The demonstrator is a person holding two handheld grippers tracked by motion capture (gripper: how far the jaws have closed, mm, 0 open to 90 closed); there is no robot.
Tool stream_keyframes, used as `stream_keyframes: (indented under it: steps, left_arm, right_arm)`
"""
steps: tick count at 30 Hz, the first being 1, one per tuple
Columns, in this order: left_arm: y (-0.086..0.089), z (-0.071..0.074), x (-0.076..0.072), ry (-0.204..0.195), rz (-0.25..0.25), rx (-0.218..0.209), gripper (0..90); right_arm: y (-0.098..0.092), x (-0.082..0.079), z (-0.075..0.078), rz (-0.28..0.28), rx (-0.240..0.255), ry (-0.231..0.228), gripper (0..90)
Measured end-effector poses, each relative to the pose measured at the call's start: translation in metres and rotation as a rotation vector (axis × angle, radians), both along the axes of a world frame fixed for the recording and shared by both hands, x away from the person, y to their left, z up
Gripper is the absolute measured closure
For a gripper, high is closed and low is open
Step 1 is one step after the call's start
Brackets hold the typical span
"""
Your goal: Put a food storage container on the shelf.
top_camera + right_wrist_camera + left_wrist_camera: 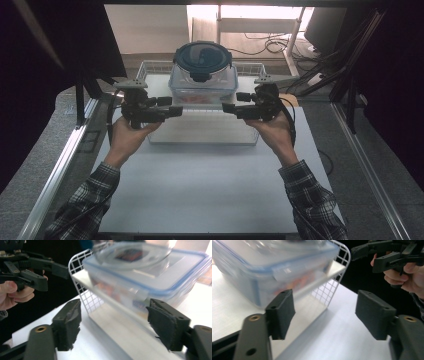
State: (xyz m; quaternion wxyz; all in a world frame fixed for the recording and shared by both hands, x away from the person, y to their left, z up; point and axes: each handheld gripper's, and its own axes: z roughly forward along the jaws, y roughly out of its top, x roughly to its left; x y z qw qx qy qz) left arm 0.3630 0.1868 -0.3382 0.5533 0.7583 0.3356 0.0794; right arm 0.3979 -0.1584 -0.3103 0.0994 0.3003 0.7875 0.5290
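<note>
Table: a pale board fills the lower middle of the high view; forearms in checked sleeves come in from the bottom corners.
Wire basket: a white wire basket sits at upper centre of the high view, on the far part of the board. Its grid corner stands at upper right of the left gripper view and upper left of the right gripper view.
Clear box: a rectangular clear box with a blue-edged lid rests in the basket, something reddish inside.
Round container: a round container with a dark lid is stacked on the box, centre top of the high view.
Left gripper: the left gripper is at left of centre, jaws apart, nothing between them, just short of the box's left side.
Right gripper: the right gripper is at right of centre, jaws likewise apart and empty, close to the box's right side.
Risk: if both close unevenly on the box, I judge it could tilt and shed the round container; a jaw could also snag the wire rim.
View differences: the high view alone shows the stack whole and both hands squared to it; the gripper views show the box's side latch and the gaps between the pads.
</note>
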Motion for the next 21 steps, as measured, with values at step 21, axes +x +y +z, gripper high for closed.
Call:
stream_keyframes:
  steps: [21]
  left_arm:
    - [-0.012, -0.107, -0.084, 0.018, 0.005, 0.102, 2.6]
  right_arm:
    - [-0.014, -0.085, -0.102, 0.040, -0.118, -0.019, 1.3]
